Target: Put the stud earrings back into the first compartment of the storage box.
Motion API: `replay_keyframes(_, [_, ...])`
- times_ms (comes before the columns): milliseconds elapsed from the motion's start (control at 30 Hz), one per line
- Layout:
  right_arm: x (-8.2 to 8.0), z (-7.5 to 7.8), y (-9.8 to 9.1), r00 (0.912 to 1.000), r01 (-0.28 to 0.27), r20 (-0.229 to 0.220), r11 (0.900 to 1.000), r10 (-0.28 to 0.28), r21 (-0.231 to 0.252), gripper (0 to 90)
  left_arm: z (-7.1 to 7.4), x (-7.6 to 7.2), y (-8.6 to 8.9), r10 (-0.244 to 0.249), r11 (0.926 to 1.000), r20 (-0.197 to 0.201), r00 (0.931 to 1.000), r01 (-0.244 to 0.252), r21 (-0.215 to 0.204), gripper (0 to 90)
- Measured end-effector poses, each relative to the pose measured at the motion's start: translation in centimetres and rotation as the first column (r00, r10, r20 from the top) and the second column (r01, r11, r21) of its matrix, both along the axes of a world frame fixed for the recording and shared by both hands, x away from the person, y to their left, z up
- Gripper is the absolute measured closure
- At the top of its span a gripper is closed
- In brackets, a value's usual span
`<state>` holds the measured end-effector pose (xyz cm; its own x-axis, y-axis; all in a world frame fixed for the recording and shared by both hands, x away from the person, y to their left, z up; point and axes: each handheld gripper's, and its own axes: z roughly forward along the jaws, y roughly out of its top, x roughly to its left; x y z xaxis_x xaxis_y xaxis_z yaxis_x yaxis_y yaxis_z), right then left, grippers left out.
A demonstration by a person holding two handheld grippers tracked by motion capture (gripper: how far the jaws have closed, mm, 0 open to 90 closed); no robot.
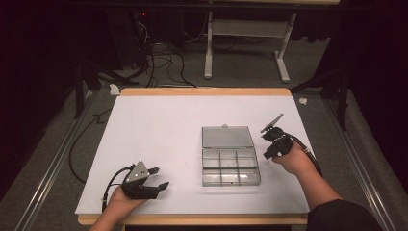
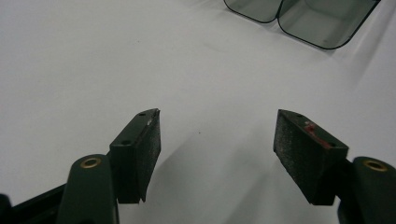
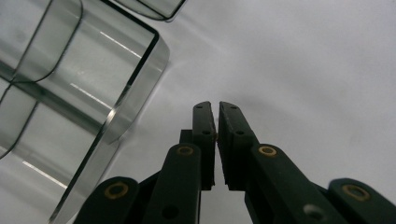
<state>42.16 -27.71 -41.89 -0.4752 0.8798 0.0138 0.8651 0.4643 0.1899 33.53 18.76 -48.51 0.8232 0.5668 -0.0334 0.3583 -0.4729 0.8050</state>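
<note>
While its lid lies open, the clear compartment box [image 1: 230, 167] holds nothing visible.

We find no readable text, label, brand, number or sign anywhere, neither on the clear compartment box [image 1: 229, 156] nor on the white bench [image 1: 159, 144].

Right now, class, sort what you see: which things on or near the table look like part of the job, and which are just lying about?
Likely part of the job:
- clear compartment box, lid open
- left gripper, jaws wide apart
- right gripper, jaws together, nothing visible between them

Just lying about:
- cables on the floor behind the table
- white stand farther back
</note>
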Motion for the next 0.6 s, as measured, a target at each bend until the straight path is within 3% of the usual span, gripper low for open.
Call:
replay_keyframes(267, [-1.0,0.9,0.1,0.9999,0.006,-0.008,0.9999,-0.006,0.013,85.8,0.0,0.0,0.0,0.000,1.0000,0.001,1.0000,0.000,0.000,32.5])
replay_keyframes(600, [-2.6,2.3,0.7,0.9994,-0.033,-0.009,0.9991,0.033,0.026,85.9,0.0,0.0,0.0,0.000,1.0000,0.002,1.0000,0.000,0.004,32.5])
